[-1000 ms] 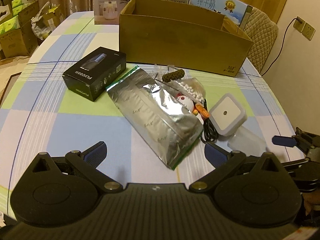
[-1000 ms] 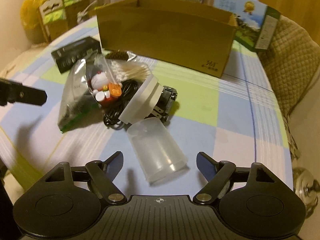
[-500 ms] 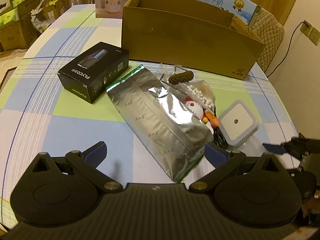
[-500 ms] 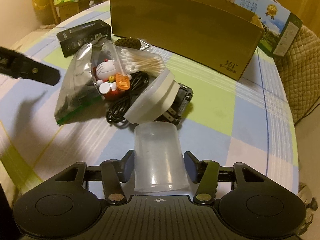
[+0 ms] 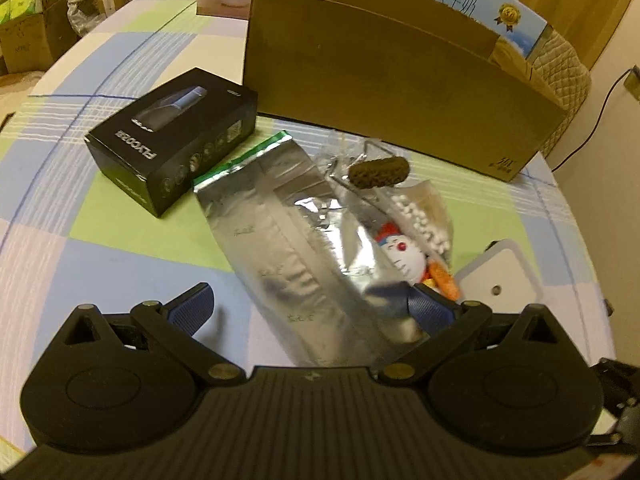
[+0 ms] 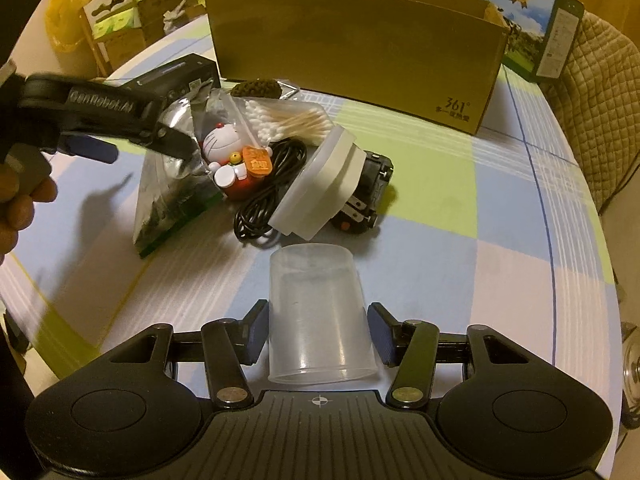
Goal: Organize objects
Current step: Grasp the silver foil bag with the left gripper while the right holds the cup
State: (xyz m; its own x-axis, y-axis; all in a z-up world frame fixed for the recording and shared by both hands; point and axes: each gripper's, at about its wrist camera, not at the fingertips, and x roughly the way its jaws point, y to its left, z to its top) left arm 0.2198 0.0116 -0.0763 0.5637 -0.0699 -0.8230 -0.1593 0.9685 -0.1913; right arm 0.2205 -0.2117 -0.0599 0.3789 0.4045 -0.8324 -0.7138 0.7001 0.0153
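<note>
Between the right gripper's (image 6: 318,334) two blue pads lies a clear plastic cup (image 6: 320,316), on its side on the checked tablecloth (image 6: 500,272), its open mouth toward the camera and its closed base pointing at the pile. The jaws have just been closing around it, and both pads now press its walls, so the cup is grasped.

Just beyond the cup's base sits a white square lamp-like block (image 6: 320,188), tilted up against a small black device (image 6: 372,196), with a coiled black cable (image 6: 272,188) beside it. Left of that, a little cat figurine (image 6: 228,152) and a clear bag of cotton swabs (image 6: 288,120) rest on a silver foil pouch (image 5: 288,248). A dark, knobbly oblong thing (image 5: 378,172) lies at the far edge of the pile, near the front wall of a large open cardboard box (image 5: 384,80).

Over the pouch hangs the left gripper (image 5: 310,306), its fingers spread wide and clasping nothing; its right finger (image 5: 430,306) is above the pouch's edge, close to the figurine, though I cannot tell whether it touches. From the right wrist view a person's hand (image 6: 20,196) shows holding that gripper's handle. A black product box (image 5: 176,140) stands just beside the pouch's green-trimmed top edge. Behind the cardboard box a blue milk carton (image 6: 520,12) stands on the table.
</note>
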